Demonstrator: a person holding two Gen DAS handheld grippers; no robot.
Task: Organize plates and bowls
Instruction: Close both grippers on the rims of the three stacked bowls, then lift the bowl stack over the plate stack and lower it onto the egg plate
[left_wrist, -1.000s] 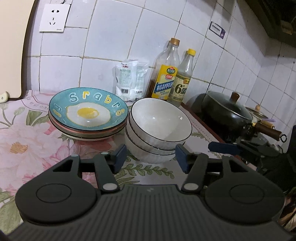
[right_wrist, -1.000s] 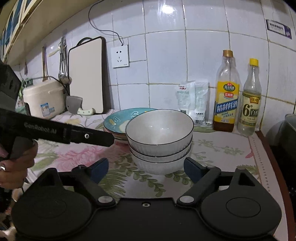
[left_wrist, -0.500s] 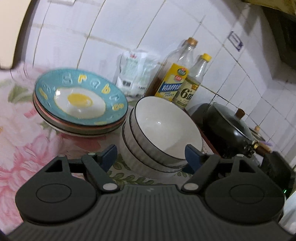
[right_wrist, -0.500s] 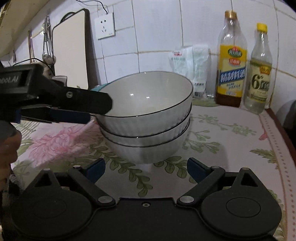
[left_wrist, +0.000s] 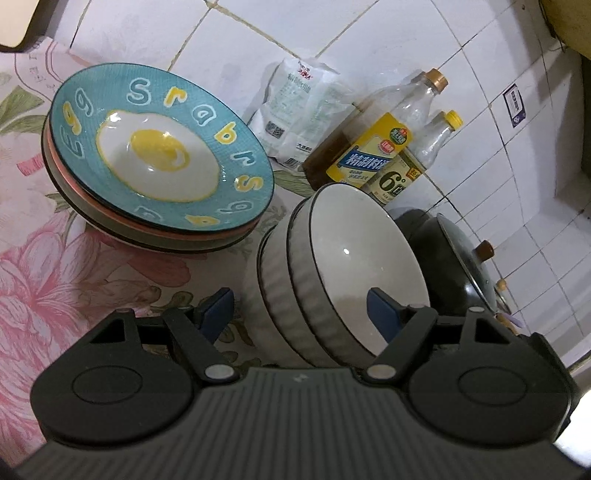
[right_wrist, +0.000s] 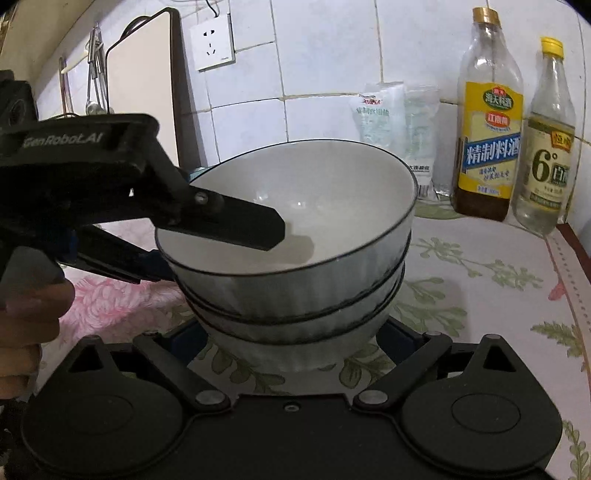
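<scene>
Bowls (right_wrist: 295, 236) stacked | left gripper (left_wrist: 299, 310) jaws closing astride rim | right gripper (right_wrist: 295, 343) jaws opening | plates (left_wrist: 159, 155), bottles (right_wrist: 487, 122) near

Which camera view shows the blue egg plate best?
The left wrist view: the blue egg plate lies fully visible there, topping its plate stack, with lettering readable. In the right wrist view only a sliver of its rim shows behind the white bowls.

Both wrist views — close on bowl stack (left_wrist: 332, 273)
</scene>
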